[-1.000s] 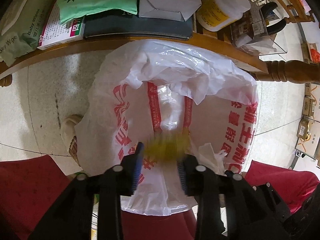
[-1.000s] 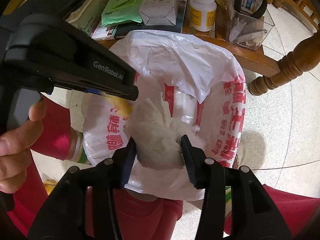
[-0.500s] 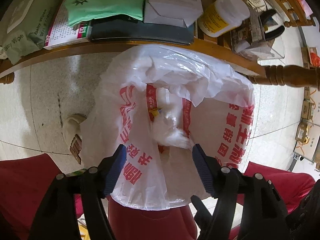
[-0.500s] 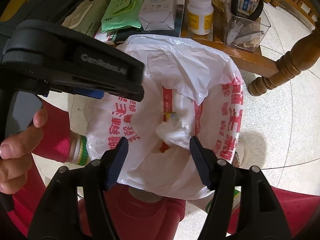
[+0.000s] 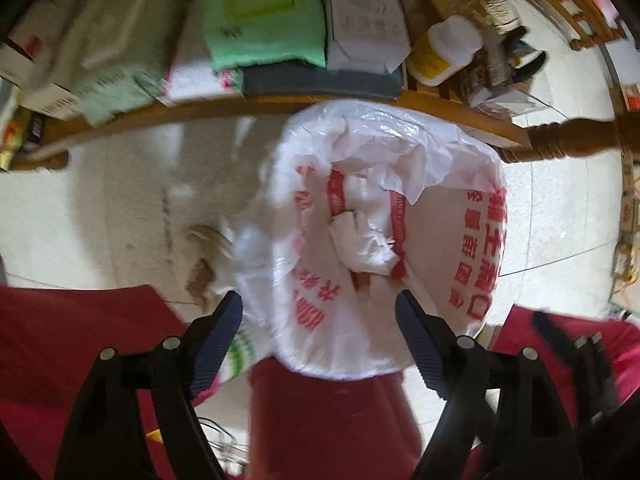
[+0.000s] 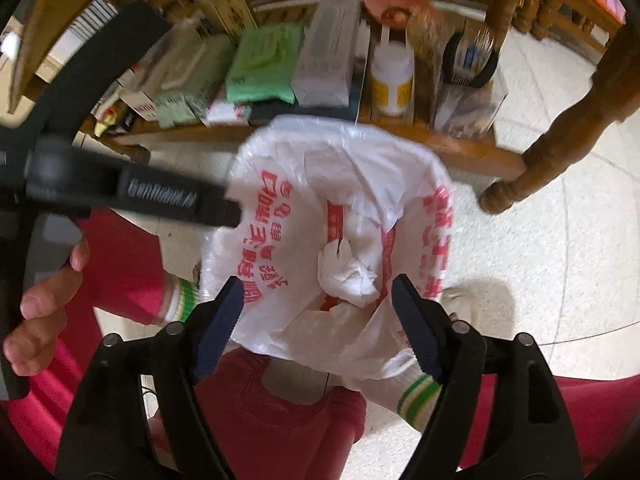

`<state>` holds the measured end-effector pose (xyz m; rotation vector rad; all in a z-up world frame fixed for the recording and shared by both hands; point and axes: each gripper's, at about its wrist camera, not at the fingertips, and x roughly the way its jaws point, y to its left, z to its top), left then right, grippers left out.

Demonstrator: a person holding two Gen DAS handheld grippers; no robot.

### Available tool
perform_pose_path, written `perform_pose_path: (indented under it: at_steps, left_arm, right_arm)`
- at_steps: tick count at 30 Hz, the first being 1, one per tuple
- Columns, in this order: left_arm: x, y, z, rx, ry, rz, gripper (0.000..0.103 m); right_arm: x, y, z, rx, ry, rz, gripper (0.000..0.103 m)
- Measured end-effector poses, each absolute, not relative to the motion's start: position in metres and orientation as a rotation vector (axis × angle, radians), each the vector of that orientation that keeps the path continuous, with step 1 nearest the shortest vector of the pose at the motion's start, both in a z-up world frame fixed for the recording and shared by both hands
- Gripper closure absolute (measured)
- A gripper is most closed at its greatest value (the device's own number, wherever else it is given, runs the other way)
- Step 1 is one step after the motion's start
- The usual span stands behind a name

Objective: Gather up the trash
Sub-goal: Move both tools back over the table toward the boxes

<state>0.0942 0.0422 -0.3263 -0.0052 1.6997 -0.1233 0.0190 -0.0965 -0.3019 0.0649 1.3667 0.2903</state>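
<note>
Both grippers are hanging above a white plastic bag [image 5: 452,240] printed in red, its mouth gaping upward from the pale tiled floor [image 5: 120,208] in front of a wooden shelf [image 5: 248,102]. The left gripper [image 5: 318,312] is pointing straight down, its jaws having just been opening and now standing wide apart with nothing between them; the right gripper [image 6: 316,300] is likewise spread and empty, its jaws also just opened. A crumpled white tissue [image 5: 362,246] is lying inside the bag, with no clear long axis. Only the right wrist view is showing the person's hand [image 6: 44,300] gripping the left tool's black body, which is crossing over the bag's left edge, along with striped sock cuffs [image 6: 418,398]. On the shelf, a green wipes pack [image 5: 266,20], a white box [image 5: 364,20] and a yellow-labelled bottle [image 6: 392,84] are crowding together. A turned wooden leg [image 6: 560,136] is standing to the right. Red trousers [image 5: 332,420] are filling the foreground, blurred.
</note>
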Motion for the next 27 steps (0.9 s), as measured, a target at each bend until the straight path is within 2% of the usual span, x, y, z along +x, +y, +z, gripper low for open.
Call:
perform_pose_path:
  at_steps: [5, 9, 10, 11, 13, 17, 21, 27]
  left_arm:
    - [0.071, 0.057, -0.254, 0.135, 1.566, -0.186, 0.026]
    - [0.063, 0.072, -0.166, 0.250, 1.418, -0.236, 0.023]
    - [0.064, 0.078, -0.136, 0.276, 1.364, -0.234, 0.019]
    - [0.067, 0.082, -0.112, 0.291, 1.321, -0.240, 0.014]
    - [0.071, 0.088, -0.071, 0.304, 1.256, -0.252, 0.011]
    - [0.084, 0.095, 0.013, 0.333, 1.169, -0.352, 0.008]
    - [0.098, 0.092, 0.054, 0.403, 1.153, -0.404, 0.008]
    - [0.126, 0.094, 0.070, 0.497, 1.178, -0.438, 0.008]
  right_arm:
    - [0.012, -0.113, -0.232, -0.012, 1.226, 0.324, 0.023]
    - [0.011, -0.128, -0.144, -0.101, 1.005, 0.373, 0.009]
    - [0.009, -0.133, -0.115, -0.120, 0.920, 0.391, 0.006]
    - [0.009, -0.136, -0.094, -0.132, 0.857, 0.410, 0.007]
    - [0.012, -0.143, -0.052, -0.178, 0.753, 0.439, 0.007]
    - [0.035, -0.149, 0.012, -0.282, 0.721, 0.546, 0.007]
    - [0.055, -0.160, 0.066, -0.299, 0.670, 0.625, 0.007]
    - [0.085, -0.156, 0.122, -0.405, 0.643, 0.726, 0.007]
